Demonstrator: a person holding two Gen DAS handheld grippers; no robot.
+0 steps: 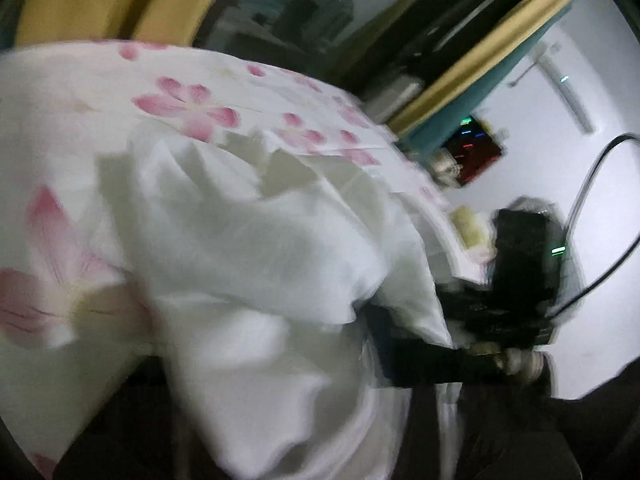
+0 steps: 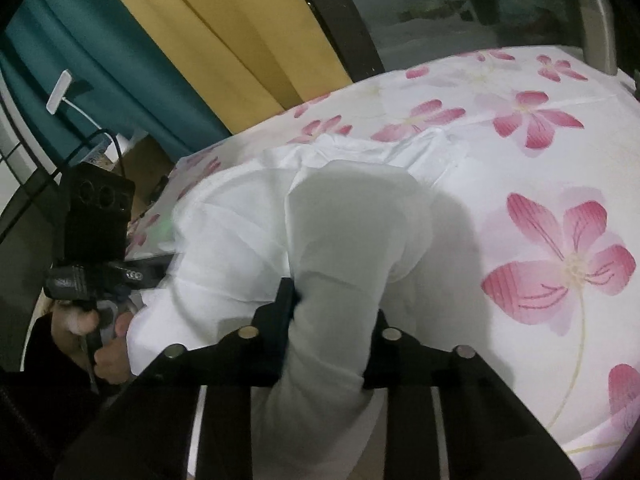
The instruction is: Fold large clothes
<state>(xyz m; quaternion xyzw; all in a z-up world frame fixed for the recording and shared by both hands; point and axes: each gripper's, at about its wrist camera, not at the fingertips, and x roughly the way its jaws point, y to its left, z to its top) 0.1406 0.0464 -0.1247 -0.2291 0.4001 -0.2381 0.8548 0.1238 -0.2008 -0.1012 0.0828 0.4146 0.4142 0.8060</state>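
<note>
- White garment (image 2: 256, 240): a large, thin white piece, bunched and creased, lying on the near part of a bedsheet (image 2: 540, 168) printed with pink flowers. Its far portion rests on the sheet; its near edge is lifted toward the two tools.
- Right gripper (image 2: 332, 320): seen from its own camera, the two black fingers (image 2: 280, 320) stand on either side of a gathered fold of the white garment, which passes between them and hangs down toward the camera. The jaws are pressed onto the cloth; the fold is pinched.
- Left gripper (image 2: 152, 272): visible from the right-hand camera at the left edge of the garment, a black body with a camera block on top, held by a hand (image 2: 108, 340). Its tip disappears under the white cloth. In its own view the picture is smeared and the garment (image 1: 248, 248) covers the near field, so the fingers cannot be made out. Whether the jaws are apart or closed on the cloth cannot be told.
- From the left-hand camera the right gripper (image 1: 400, 344) appears at the right side of the garment, with fingers of the holding hand (image 1: 516, 360) on its handle and a black cable (image 1: 588, 200) looping above.
- Surroundings: a yellow curtain (image 2: 224, 32) and a teal curtain (image 2: 120, 64) hang beyond the bed's far-left side; a dark window (image 2: 440, 4) lies beyond the far edge.
</note>
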